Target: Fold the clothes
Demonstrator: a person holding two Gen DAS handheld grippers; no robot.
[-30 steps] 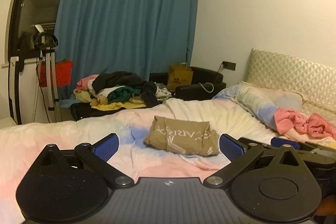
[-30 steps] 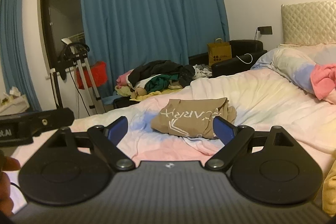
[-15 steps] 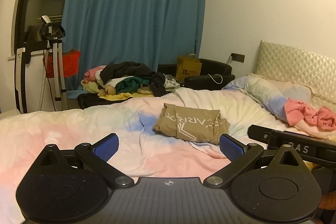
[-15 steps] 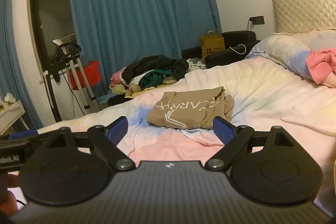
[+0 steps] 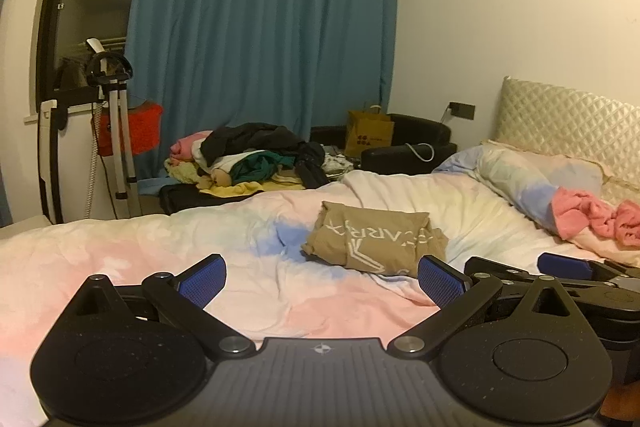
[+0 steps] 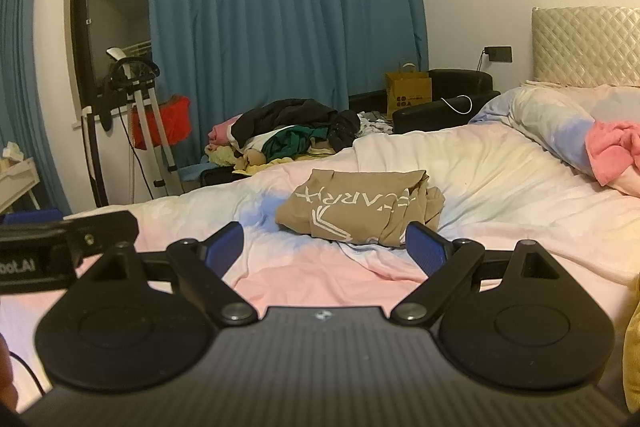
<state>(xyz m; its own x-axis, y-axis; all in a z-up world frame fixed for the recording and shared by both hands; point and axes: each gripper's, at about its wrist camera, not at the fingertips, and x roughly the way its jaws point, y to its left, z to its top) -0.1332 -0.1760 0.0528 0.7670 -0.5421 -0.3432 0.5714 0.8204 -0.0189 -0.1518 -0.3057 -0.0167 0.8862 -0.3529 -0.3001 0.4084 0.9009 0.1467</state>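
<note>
A tan folded garment with pale lettering lies on the bed, on the pastel pink, blue and cream duvet, its neat folded face toward the cameras and a looser bunched edge at its 3 o'clock side. In the left wrist view it sits at about 1 o'clock from the left claw; in the right wrist view the folded garment lies at roughly 12 o'clock from the right claw.

Both claws are spread wide with nothing between their blue pads, and both hang above the duvet, short of the garment. The right claw also shows at 3 o'clock in the left view, just beside the left one.

A pink cloth is bunched on the pillow end at 2 o'clock. Beyond the bed at 11 o'clock is a heap of mixed clothes, backed by a blue curtain. A yellow paper bag stands at 1 o'clock by a black chair.
</note>
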